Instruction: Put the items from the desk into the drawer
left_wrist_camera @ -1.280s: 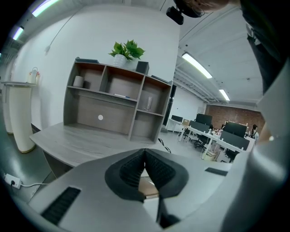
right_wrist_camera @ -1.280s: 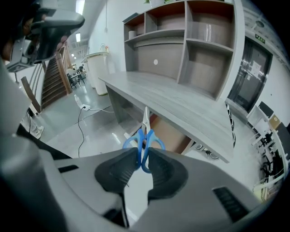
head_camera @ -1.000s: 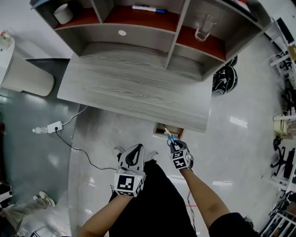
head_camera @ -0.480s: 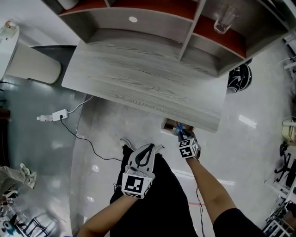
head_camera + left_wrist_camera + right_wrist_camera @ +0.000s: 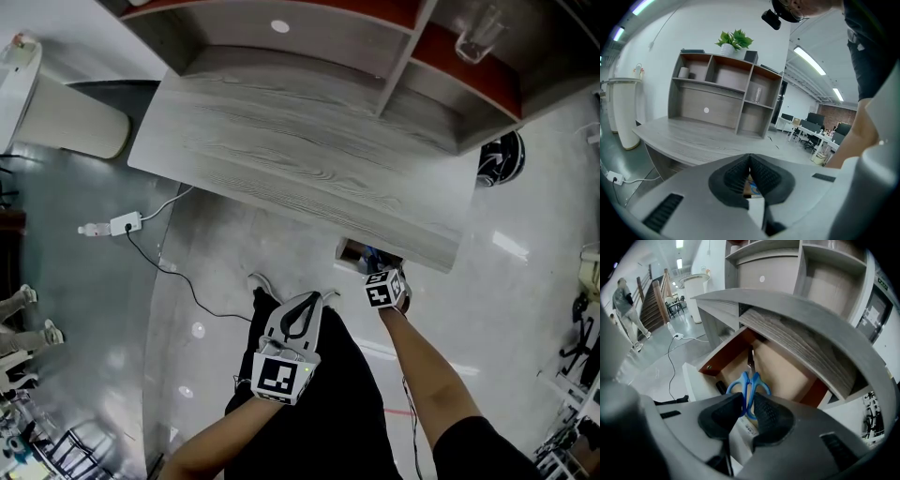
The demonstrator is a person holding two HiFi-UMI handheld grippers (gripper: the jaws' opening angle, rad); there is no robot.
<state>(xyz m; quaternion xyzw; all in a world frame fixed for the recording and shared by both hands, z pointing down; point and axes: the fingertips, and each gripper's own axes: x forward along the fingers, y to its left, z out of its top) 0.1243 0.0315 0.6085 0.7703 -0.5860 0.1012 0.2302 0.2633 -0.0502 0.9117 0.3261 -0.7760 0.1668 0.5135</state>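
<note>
Glossy grey floor runs under a grey wood-grain desk (image 5: 300, 159) that carries a hutch (image 5: 375, 56) with red-brown shelf boards. Below the desk's front edge, toward its right end, one drawer (image 5: 723, 357) stands pulled out.

Both forearms are bare. The right one reaches forward to the drawer, and the right gripper (image 5: 378, 270) tips steeply down over the opening. The left arm is bent closer in, over the dark clothes at the lap. The left gripper (image 5: 307, 302) points ahead toward the desk and only slightly down, well short of it.

There are two grippers and one pair of scissors (image 5: 749, 385). The right jaws are clamped on the blue handles, and the blades run on past the pads down into the drawer. Whether the tips touch its floor cannot be told. The left jaws are pressed together with nothing between the pads.

The desk's front edge overhangs the rear of the drawer, so the head view shows only its front corner. A dark thin thing lies by the drawer's front wall, too blurred to name.

One glass (image 5: 476, 37) stands in the hutch's right compartment, and one plant (image 5: 733, 40) sits on top. On the floor at left lies one white power strip (image 5: 122, 225) with a dark cable curling away. A round white cabinet (image 5: 66, 117) stands beyond it. A black and white object (image 5: 500, 159) lies past the desk's right end. A person (image 5: 626, 301) stands far off by a staircase.
</note>
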